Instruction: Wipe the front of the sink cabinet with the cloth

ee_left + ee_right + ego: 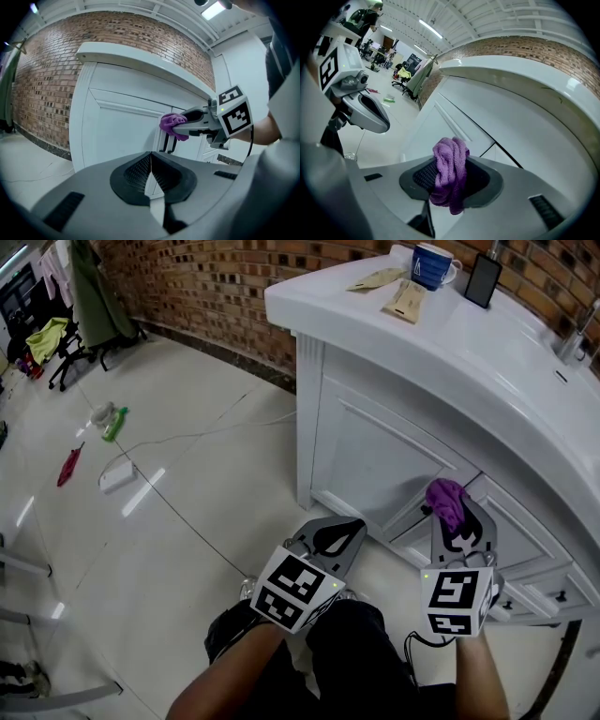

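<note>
At the lower right of the head view, the right gripper (456, 521) pinches a purple cloth (444, 500) between its jaws. The cloth is bunched into a small wad that sticks out past the tips. It sits against the white cabinet (375, 442) front, over the seam where the large door panel meets the smaller panels to its right. Whether the fabric is actually pressing on the paint cannot be told from these views. In the right gripper view the cloth (450, 171) fills the gap between the jaws and hangs down over the lower edge.

The left gripper (339, 538) is at the lower centre, just beside the right one and apart from the cabinet. Its jaws are pressed together with nothing between them.

The wiping looks barely begun, judging by the wide bare panel toward the upper left. The risks come mostly from the small wad. If the tool tilts, the hard jaw tips rather than the fabric could scrape the painted front. The dark handles (168, 142) just below the cloth in the left gripper view could snag the dangling end. That could drag the cloth out of the grip during a sideways stroke.
</note>
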Demonstrator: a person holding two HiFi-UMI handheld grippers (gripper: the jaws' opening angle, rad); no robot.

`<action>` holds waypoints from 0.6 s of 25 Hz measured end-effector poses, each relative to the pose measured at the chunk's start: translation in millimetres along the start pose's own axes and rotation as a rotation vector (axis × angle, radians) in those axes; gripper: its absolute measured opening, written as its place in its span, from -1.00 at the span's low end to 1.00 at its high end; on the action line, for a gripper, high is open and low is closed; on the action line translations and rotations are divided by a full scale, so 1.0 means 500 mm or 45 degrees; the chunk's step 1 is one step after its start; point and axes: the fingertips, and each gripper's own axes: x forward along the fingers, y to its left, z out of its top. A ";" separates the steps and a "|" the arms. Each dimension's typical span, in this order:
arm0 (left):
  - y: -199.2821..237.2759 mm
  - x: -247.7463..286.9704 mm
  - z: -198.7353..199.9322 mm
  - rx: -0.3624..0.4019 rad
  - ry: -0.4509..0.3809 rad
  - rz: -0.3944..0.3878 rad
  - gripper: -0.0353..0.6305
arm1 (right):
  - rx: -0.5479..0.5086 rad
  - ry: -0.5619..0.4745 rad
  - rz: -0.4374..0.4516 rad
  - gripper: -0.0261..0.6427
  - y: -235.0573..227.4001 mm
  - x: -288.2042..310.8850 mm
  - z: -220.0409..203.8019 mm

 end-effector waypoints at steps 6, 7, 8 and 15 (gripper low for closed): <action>-0.001 0.007 -0.015 -0.006 0.019 -0.006 -0.88 | 0.006 -0.003 -0.008 -0.50 0.020 -0.003 -0.008; 0.000 0.007 -0.017 -0.007 0.021 -0.006 -0.88 | 0.006 -0.003 -0.006 -0.50 0.025 -0.004 -0.011; 0.000 0.008 -0.019 -0.008 0.023 -0.006 -0.88 | 0.008 -0.002 -0.001 -0.50 0.031 -0.005 -0.014; 0.000 0.008 -0.032 -0.013 0.046 -0.001 -0.88 | 0.052 0.027 0.053 -0.50 0.069 0.000 -0.042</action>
